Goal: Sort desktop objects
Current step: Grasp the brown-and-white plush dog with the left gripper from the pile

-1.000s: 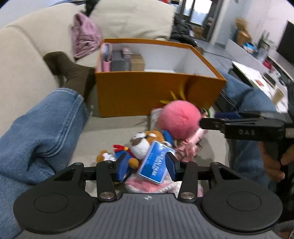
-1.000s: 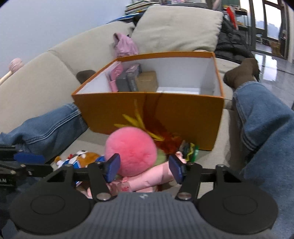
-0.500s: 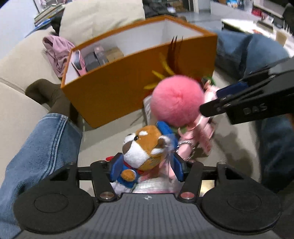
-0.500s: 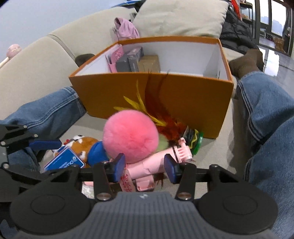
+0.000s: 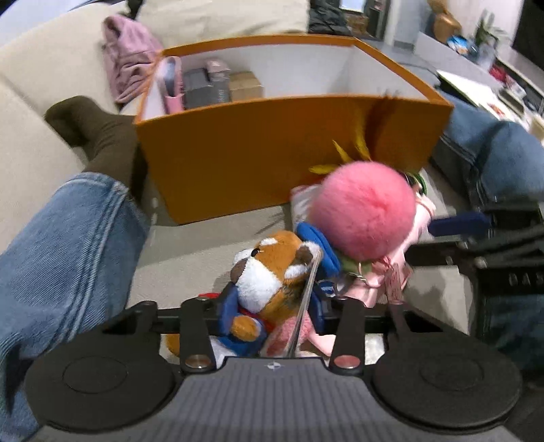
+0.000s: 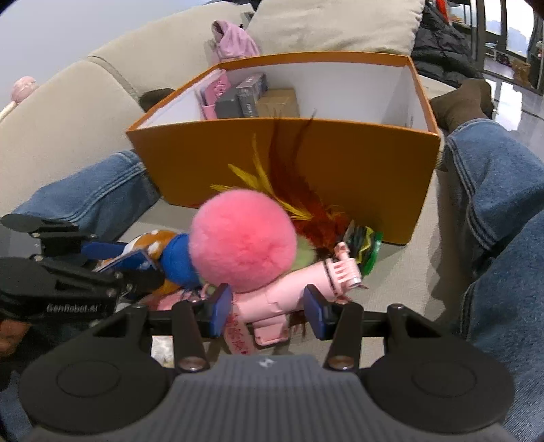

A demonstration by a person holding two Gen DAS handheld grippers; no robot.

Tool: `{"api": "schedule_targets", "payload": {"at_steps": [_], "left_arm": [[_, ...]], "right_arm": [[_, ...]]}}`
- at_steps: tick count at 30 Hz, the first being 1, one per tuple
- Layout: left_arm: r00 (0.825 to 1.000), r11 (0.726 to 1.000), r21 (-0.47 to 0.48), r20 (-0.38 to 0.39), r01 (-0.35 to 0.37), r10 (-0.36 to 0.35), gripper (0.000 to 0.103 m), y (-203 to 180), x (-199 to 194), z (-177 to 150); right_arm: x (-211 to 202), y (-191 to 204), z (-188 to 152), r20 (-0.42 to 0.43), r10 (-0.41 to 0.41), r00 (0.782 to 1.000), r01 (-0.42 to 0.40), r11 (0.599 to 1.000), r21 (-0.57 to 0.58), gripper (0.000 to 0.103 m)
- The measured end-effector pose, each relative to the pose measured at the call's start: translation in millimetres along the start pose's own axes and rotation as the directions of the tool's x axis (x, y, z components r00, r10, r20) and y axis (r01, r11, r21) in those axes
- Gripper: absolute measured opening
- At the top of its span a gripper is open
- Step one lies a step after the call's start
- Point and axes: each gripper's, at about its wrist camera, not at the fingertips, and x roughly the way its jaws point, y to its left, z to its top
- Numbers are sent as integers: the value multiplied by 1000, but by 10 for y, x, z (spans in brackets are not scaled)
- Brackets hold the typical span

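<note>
My left gripper (image 5: 272, 306) is shut on a brown-and-white plush dog keychain (image 5: 268, 275) with a blue card tag, held just above the sofa seat. A pink pom-pom (image 5: 363, 210) lies right of it on a pink toy. In the right wrist view my right gripper (image 6: 268, 304) has its jaws around the pink toy (image 6: 282, 292), under the pom-pom (image 6: 243, 238); whether they press it I cannot tell. Feathers (image 6: 292, 200) and a green piece lie behind. The orange box (image 6: 289, 163) stands beyond, holding small boxes at its back left.
A person's jeans-clad legs (image 5: 64, 244) (image 6: 503, 210) lie on both sides of the pile on the beige sofa (image 5: 190, 251). A pink cloth (image 5: 129, 64) lies behind the box. A cushion (image 6: 336, 27) stands behind the box.
My left gripper closed on the plush dog and lifted it slightly. My right gripper moved down and in around the pink toy, its jaws narrowing.
</note>
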Motion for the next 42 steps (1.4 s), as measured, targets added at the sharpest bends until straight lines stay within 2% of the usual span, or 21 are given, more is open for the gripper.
{"api": "schedule_targets", "payload": {"at_steps": [2, 3, 4, 9, 12, 14, 15, 18, 19, 20, 23, 26, 27, 28, 31, 35, 38, 42], "left_arm": [[1000, 999, -40, 16, 4, -3, 21, 69, -87, 2], [1000, 998, -55, 26, -2, 3, 6, 97, -135, 3], [999, 997, -73, 46, -6, 9, 0, 134, -200, -1], [994, 994, -106, 104, -15, 26, 0, 233, -466, -18], [995, 999, -35, 92, -19, 22, 2, 205, -506, -12], [996, 999, 20, 76, -51, 49, 16, 154, -468, -15], [996, 997, 46, 67, -63, 60, 29, 133, -444, -26], [998, 991, 126, 34, -52, 48, 44, 73, -346, -32], [999, 987, 154, 17, -36, 33, 55, 56, -303, -29], [1000, 984, 176, 2, -30, 30, 56, 39, -261, -23], [998, 968, 246, -32, -42, 51, 56, 0, -94, 5], [995, 969, 245, -83, -32, 54, 56, 37, 122, 55], [994, 970, 243, -94, -27, 51, 54, 45, 173, 59], [994, 970, 241, -103, -15, 41, 47, 51, 221, 56], [994, 977, 215, -103, -7, 30, 42, 67, 247, 33], [996, 991, 129, -84, -25, 36, 39, 153, 94, 15], [999, 998, 56, -36, -24, 26, 38, 237, -150, -23], [1000, 1000, -30, 28, -4, 4, 38, 299, -475, -126]], "right_arm": [[-30, 31, 0, -12, 33, 999, -33, 999, -12, 50], [-42, 58, -9, -19, 42, 999, -43, 999, -23, 50], [-51, 84, -17, -28, 51, 998, -52, 998, -35, 50], [-79, 178, -63, -68, 91, 994, -95, 993, -65, 50], [-69, 187, -84, -76, 82, 994, -87, 994, -63, 50], [-47, 184, -76, -81, 58, 995, -63, 996, -61, 50], [-36, 182, -73, -82, 44, 996, -50, 997, -61, 50], [-12, 163, -41, -79, 27, 997, -32, 998, -62, 50], [-5, 160, -26, -77, 24, 997, -29, 998, -62, 50], [2, 157, -16, -76, 21, 997, -26, 998, -62, 50], [46, 163, -2, -87, 23, 996, -28, 998, -62, 50], [85, 175, -19, -105, 32, 994, -39, 997, -65, 50], [91, 176, -22, -108, 33, 994, -40, 997, -65, 50], [96, 170, -21, -109, 32, 994, -39, 997, -64, 50], [94, 145, -17, -110, 30, 993, -37, 998, -56, 50], [53, 179, -29, -122, 80, 989, -89, 993, -71, 51], [-14, 249, -62, -146, 139, 979, -156, 982, -111, 52], [-75, 374, -110, -186, 186, 965, -217, 963, -162, 62]]}}
